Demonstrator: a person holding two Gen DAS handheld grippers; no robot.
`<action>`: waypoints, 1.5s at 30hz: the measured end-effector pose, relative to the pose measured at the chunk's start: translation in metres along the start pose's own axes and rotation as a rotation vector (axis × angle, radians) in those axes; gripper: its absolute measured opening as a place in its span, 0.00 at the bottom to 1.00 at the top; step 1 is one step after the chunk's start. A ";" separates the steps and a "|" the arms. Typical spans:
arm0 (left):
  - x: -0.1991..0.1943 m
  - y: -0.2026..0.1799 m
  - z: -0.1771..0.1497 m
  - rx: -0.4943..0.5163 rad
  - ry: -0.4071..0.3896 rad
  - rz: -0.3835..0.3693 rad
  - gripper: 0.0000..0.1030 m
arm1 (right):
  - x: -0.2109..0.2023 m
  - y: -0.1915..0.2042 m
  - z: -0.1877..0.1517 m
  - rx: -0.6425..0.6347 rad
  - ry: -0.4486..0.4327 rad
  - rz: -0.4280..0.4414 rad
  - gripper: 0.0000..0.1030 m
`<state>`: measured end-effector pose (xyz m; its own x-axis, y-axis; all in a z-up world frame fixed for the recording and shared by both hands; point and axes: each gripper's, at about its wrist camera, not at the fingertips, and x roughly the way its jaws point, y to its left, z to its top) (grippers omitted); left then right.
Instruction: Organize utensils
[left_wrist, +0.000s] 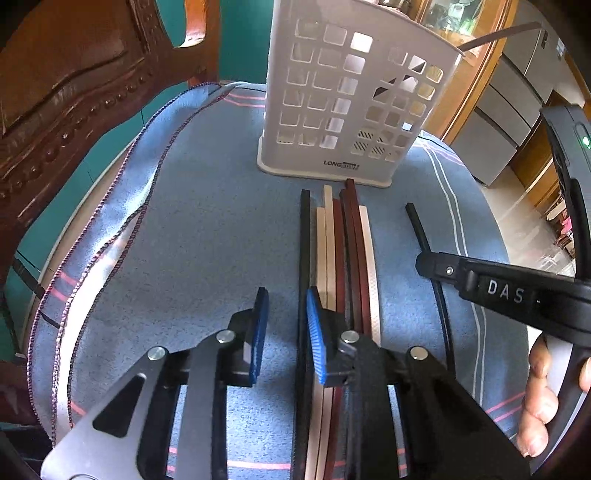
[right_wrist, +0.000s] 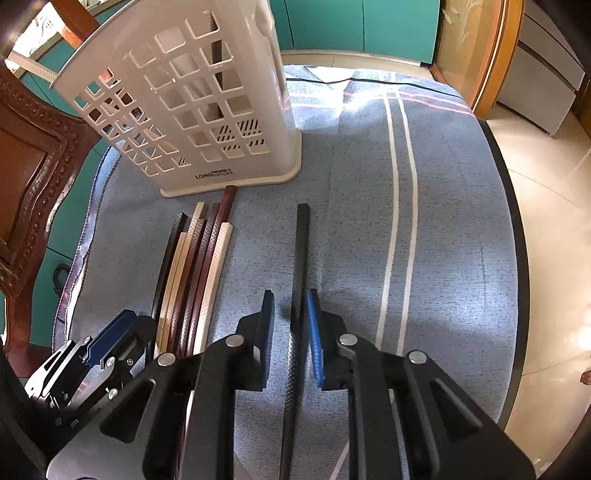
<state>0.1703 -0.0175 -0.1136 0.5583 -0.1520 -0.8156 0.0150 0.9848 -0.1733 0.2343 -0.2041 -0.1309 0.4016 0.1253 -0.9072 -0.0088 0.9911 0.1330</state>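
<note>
Holder (left_wrist: 343, 92) standing on cloth (left_wrist: 207, 221). Chopstick bundle (left_wrist: 340, 251) lying just before holder; lone black chopstick (right_wrist: 300, 266) lying beside bundle. Left gripper (left_wrist: 284, 332) and right gripper (right_wrist: 291, 332) both hanging spread, the right straddling the lone chopstick.

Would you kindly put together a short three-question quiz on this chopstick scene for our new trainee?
1. True or false: the lone black chopstick lies apart from the bundle of chopsticks.
2. Multiple choice: the white holder stands (A) at the far ends of the chopsticks, (B) behind the tools, (C) on the floor.
3. Fill in: the right tool is open, and the lone black chopstick runs ____ its fingers.

Key: 1 true. 2 A. 3 between. The left tool is also open, beside the bundle, over the blue cloth.
</note>
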 end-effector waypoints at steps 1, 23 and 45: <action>0.000 -0.002 -0.001 0.008 -0.005 0.008 0.22 | 0.001 0.001 0.000 -0.001 0.000 -0.001 0.18; -0.005 0.009 0.003 0.009 -0.012 0.051 0.09 | 0.002 0.008 -0.012 -0.024 0.011 -0.024 0.07; 0.016 0.016 0.022 -0.082 0.002 -0.027 0.27 | -0.004 0.017 -0.009 -0.071 -0.011 -0.084 0.17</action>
<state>0.1975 -0.0024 -0.1169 0.5567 -0.1783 -0.8114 -0.0384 0.9701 -0.2395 0.2247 -0.1870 -0.1289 0.4138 0.0415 -0.9094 -0.0391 0.9988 0.0277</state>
